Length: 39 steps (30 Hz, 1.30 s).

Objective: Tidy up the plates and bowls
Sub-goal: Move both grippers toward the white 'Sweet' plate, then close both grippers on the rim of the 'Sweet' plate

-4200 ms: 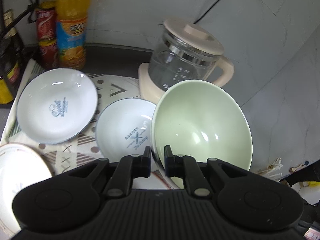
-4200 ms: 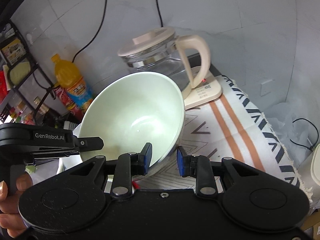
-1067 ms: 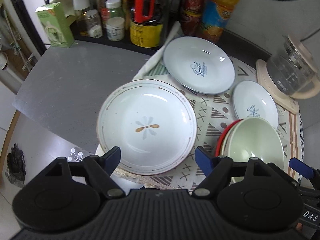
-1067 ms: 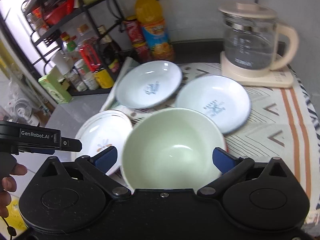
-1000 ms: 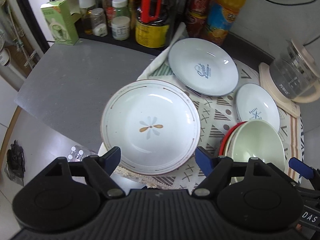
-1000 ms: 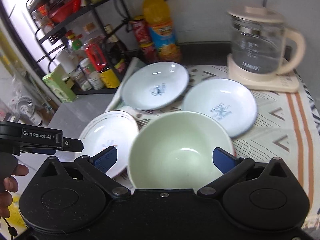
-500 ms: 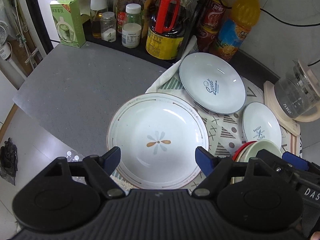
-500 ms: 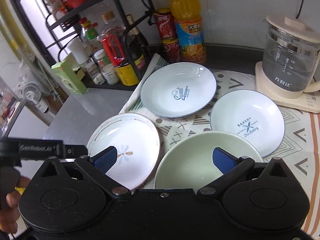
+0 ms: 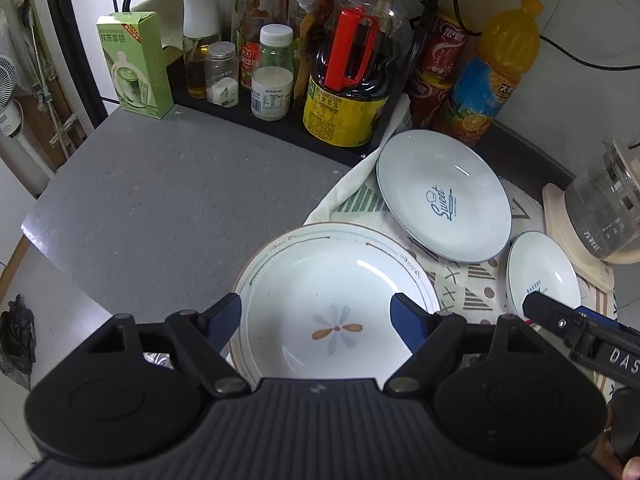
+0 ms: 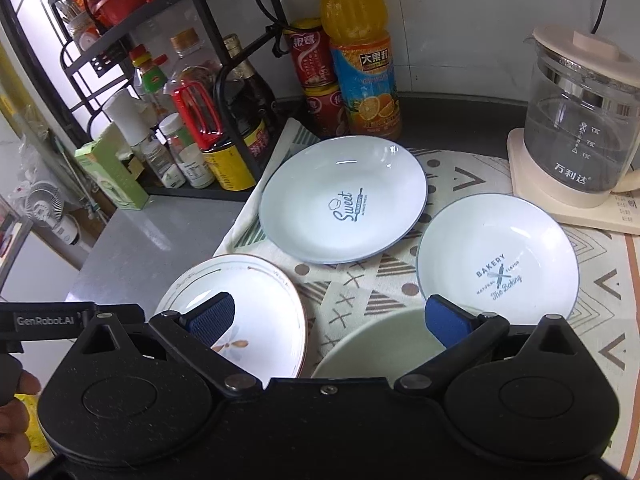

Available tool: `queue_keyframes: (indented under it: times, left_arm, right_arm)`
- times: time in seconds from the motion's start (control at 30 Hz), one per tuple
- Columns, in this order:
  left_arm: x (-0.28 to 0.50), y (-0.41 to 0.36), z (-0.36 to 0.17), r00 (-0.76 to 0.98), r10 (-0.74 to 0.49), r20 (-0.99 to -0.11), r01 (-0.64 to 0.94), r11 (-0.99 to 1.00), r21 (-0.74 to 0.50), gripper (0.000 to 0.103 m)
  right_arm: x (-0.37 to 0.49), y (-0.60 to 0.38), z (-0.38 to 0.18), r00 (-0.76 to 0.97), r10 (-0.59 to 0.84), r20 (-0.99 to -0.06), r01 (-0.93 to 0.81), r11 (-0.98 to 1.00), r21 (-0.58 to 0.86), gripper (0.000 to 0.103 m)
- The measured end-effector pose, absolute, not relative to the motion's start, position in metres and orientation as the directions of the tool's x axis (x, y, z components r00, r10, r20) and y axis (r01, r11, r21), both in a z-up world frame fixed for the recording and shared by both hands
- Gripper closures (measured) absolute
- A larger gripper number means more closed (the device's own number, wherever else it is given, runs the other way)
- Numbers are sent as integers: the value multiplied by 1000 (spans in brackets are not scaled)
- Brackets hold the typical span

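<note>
A flower-patterned plate (image 9: 332, 300) (image 10: 256, 304) lies at the cloth's near left. A pale blue "Sweet" plate (image 9: 442, 194) (image 10: 344, 200) lies behind it, and a smaller "Bakery" plate (image 9: 542, 276) (image 10: 496, 256) to its right. A green bowl (image 10: 380, 348) sits below my right gripper, mostly hidden. My left gripper (image 9: 318, 318) is open and empty above the flower plate. My right gripper (image 10: 328, 320) is open and empty above the bowl; it also shows in the left wrist view (image 9: 580, 332).
A glass kettle (image 10: 580, 128) on its beige base stands at the back right. An orange juice bottle (image 10: 360, 52), red cans (image 10: 316, 84) and a rack of condiment bottles (image 9: 348, 60) line the back. Grey countertop (image 9: 160, 208) lies to the left of the patterned cloth (image 10: 360, 292).
Both grippers let go of the green bowl, which now rests by the plates, and opened wide. Both have since pulled back and up, so the bowl has slid toward the frame's bottom.
</note>
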<state>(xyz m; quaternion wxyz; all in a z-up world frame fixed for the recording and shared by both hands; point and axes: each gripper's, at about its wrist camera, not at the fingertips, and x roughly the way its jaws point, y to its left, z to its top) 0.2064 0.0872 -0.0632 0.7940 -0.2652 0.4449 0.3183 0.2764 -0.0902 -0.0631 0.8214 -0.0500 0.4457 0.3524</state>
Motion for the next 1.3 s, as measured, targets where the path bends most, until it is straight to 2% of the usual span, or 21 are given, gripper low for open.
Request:
queue_keyframes:
  times: [0.33,0.53,0.67,0.73,0.87,1.07,1.2,1.3]
  left_arm:
    - [233,119,-77,467,231,-854,-694,694,-191,24]
    - [260,141,-86,512,166,-843,-632,738,-239,27]
    - [277,154,-96,541,109,-834,-585,761,-280,34]
    - [286,159,-102,544,93,-834,-564,776,-281,35]
    - [305,171,-115,550,43,-834,-535,785,-313,46]
    - [330,181,-136,555,-13,-832,-490,803,-340,56]
    - [341,187,-151,545,-59,-837,-479,797,-368,64]
    - [348,190,-160,540,-75,-839,-474,796,-376,68]
  right_arm:
    - [299,-69,-76,397,504,-767,-532,807,256,6]
    - [317,-56,-86,428,449,-784,-418,868,268,18]
    - [327,-47,-91,432,451,-781,-357,881,312,19]
    - [331,-40,-94,435,432,-790,-324,894,311,23]
    - [340,-33,-104,435,414,-800,-244,909,338,30]
    - [349,-30,-119,440,361,-822,-114,931,348,32]
    - [352,-33,-131,434,352,-829,-42,927,372,42]
    - [354,-32,-136,441,327,-836,-8,932,361,45]
